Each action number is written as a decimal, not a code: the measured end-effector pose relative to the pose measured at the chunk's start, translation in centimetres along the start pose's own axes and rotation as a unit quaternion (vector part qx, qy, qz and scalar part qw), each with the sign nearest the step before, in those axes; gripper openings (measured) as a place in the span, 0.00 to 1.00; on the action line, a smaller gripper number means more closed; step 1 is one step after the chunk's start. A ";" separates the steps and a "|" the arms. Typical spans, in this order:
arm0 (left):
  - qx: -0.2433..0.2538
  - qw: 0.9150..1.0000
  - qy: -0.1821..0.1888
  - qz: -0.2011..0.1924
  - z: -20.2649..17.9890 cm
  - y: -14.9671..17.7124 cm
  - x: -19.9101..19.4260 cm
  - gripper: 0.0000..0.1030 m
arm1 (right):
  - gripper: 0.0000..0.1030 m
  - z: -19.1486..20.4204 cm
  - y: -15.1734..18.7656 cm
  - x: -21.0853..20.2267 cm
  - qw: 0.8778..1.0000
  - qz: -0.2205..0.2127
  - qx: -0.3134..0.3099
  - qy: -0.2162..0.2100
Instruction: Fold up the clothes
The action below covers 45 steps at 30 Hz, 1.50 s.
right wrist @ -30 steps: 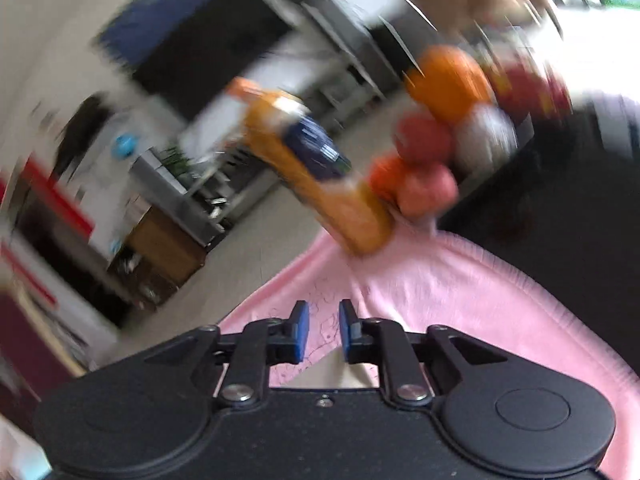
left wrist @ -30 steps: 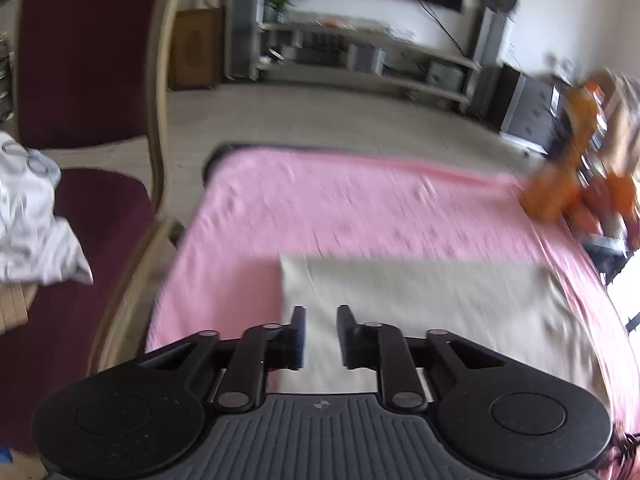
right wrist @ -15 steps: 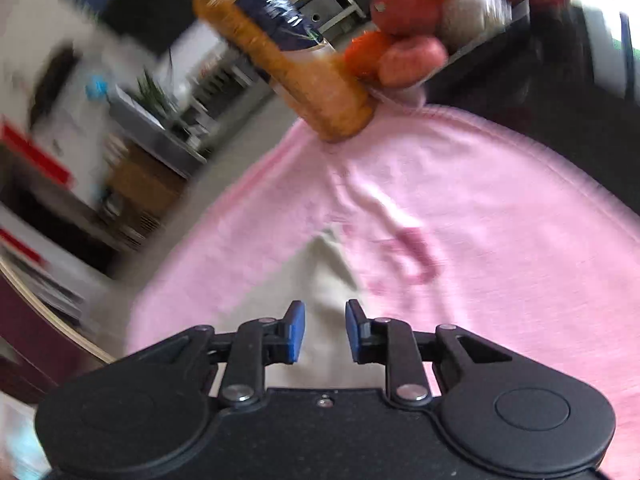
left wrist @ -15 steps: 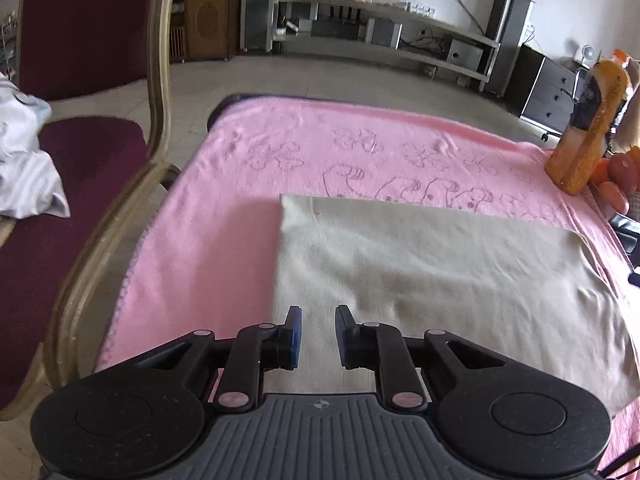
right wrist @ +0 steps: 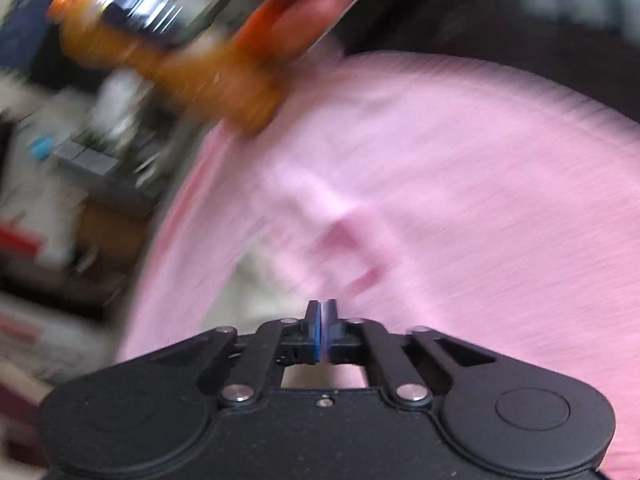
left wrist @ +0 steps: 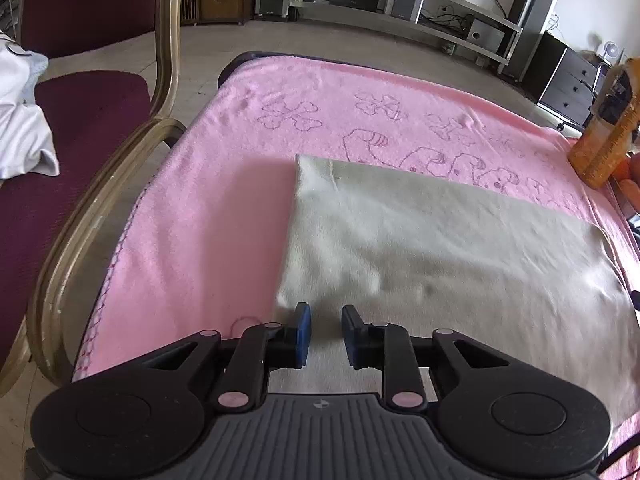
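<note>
A beige folded cloth (left wrist: 440, 240) lies flat on a pink towel (left wrist: 224, 184) that covers the table. My left gripper (left wrist: 325, 320) is open, with its fingertips over the cloth's near left corner. In the blurred right wrist view, my right gripper (right wrist: 321, 312) has its blue pads pressed together over the pink towel (right wrist: 460, 200), with a pale patch of the cloth (right wrist: 264, 284) just left of the tips. I cannot tell whether fabric is pinched between the pads.
A maroon chair (left wrist: 80, 128) with a gold frame stands left of the table, with white clothes (left wrist: 20, 120) on its seat. An orange bottle (left wrist: 604, 136) stands at the table's far right; it also shows in the right wrist view (right wrist: 180, 68), beside some fruit (right wrist: 296, 12).
The left gripper has lowered and come nearer to the cloth's near left corner. The right gripper has closed from a narrow gap to pads touching and swung down toward the towel.
</note>
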State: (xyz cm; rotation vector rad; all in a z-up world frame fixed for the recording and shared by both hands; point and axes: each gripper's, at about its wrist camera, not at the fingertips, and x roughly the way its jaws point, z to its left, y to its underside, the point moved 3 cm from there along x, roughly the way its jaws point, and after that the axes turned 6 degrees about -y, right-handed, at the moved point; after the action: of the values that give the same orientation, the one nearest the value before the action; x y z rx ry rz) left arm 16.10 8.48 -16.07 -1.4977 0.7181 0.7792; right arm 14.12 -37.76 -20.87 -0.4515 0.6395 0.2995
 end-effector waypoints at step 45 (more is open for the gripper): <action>0.031 0.999 0.002 -0.029 0.1 3.2 -4.6 0.20 | 0.28 2.9 3.9 -7.4 0.994 0.048 -0.074 -0.061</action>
State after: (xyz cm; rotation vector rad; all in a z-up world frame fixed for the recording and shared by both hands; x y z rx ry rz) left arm 10.81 8.31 -14.18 -1.4589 0.6927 0.7050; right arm 8.35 -33.97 -15.37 -0.5408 0.5229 0.4636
